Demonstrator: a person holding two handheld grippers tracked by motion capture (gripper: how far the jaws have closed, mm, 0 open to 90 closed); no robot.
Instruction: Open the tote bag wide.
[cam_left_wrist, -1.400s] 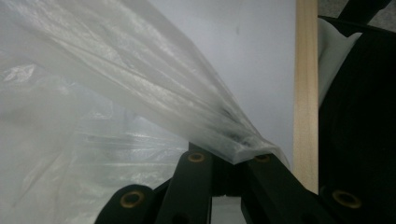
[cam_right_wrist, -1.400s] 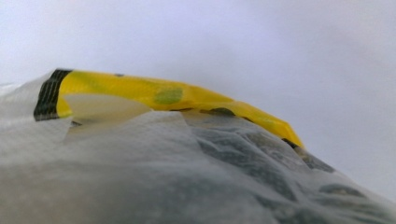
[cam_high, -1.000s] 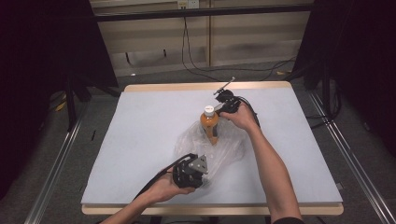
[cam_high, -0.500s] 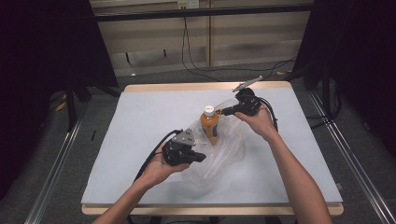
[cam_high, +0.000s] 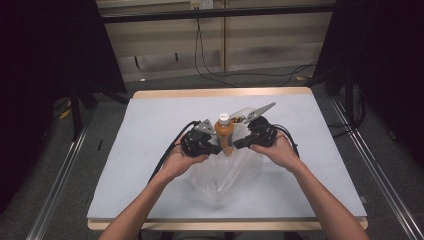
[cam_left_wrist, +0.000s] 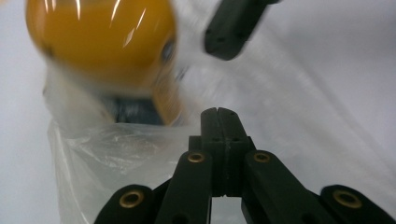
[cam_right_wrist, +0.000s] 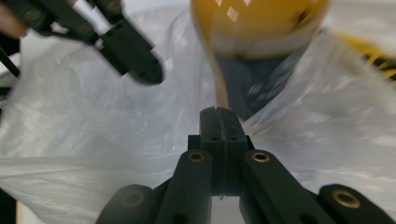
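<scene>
high view | bottle (cam_high: 224, 134) upright between tools | left tool (cam_high: 216, 148), right tool (cam_high: 237, 145) pinching bag (cam_high: 225, 175)

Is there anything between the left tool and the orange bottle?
Only the clear plastic bag. The left tool is shut on its film right beside the orange bottle, and the bag wraps the bottle's lower part.

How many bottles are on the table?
1. An orange bottle with a white cap stands upright near the middle of the table, partly inside a clear plastic bag, between the left tool and the right tool. The crumpled bag could hide something small.
</scene>
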